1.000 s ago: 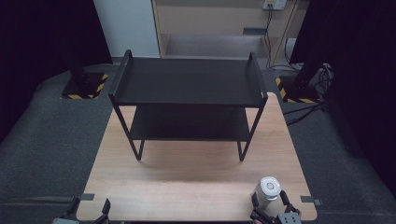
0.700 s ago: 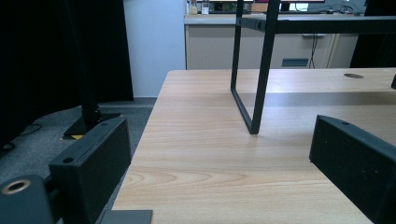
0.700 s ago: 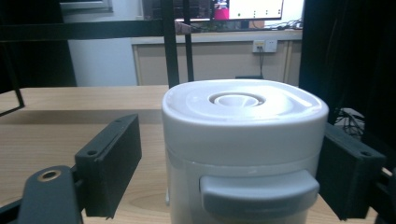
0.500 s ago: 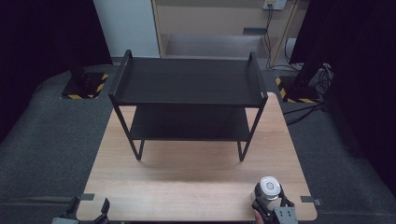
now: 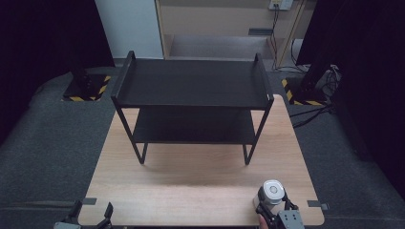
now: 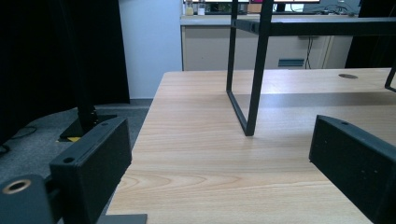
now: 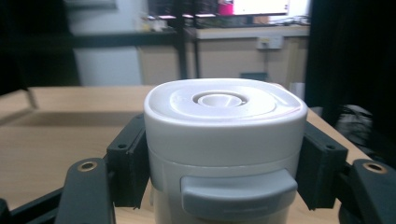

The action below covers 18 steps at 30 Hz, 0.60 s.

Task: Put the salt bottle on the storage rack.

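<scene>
right gripper view: the right gripper [image 7: 219, 158] has just closed its jaws on the white lidded container [image 7: 224, 140] — standing near the wooden table's [image 5: 200, 186] front right corner; the left gripper [image 6: 219, 172] gapes, holding nothing — black shelf rack [image 5: 191, 102] well beyond.

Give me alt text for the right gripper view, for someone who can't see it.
The right gripper has its two black jaws clamped on the sides of a white lidded container, which stands on a light wooden table. A black metal shelf rack sits blurred behind.
</scene>
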Motion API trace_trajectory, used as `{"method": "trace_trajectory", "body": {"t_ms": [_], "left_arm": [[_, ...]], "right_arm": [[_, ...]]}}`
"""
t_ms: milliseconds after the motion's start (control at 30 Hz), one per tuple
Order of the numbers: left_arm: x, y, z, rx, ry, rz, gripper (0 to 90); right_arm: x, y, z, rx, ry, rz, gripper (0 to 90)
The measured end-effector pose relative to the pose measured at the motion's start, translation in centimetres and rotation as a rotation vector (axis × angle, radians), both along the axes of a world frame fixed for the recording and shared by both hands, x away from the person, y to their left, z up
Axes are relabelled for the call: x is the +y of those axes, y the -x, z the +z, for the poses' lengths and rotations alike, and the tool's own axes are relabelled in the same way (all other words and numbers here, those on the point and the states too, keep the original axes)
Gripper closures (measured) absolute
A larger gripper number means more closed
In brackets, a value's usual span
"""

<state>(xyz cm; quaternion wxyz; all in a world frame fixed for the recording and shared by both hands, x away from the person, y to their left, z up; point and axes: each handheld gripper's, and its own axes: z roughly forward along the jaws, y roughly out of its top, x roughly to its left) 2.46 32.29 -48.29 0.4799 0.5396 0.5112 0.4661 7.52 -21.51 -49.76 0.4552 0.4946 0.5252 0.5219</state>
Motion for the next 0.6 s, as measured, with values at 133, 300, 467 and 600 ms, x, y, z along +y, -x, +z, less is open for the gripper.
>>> {"method": "trace_trajectory", "body": {"t_ms": [133, 300, 467, 600], "left_arm": [[0.0, 0.0, 0.1, -0.002, -0.001, -0.005, 4.8], [-0.1, 0.1, 0.2, -0.014, -0.004, -0.018, 4.8], [0.0, 0.3, 0.3, -0.019, 0.005, -0.024, 4.8], [0.1, 0.5, 0.4, -0.022, 0.010, -0.022, 4.9]], "right_arm": [[0.5, -0.3, 2.5, -0.005, 0.002, 0.066, 31.7], [1.3, -1.9, 5.9, -0.014, -0.018, 0.156, 31.6], [2.4, -4.3, 9.1, -0.032, -0.023, 0.220, 31.7], [3.5, -6.2, 11.4, -0.051, -0.002, 0.254, 31.6]]}}
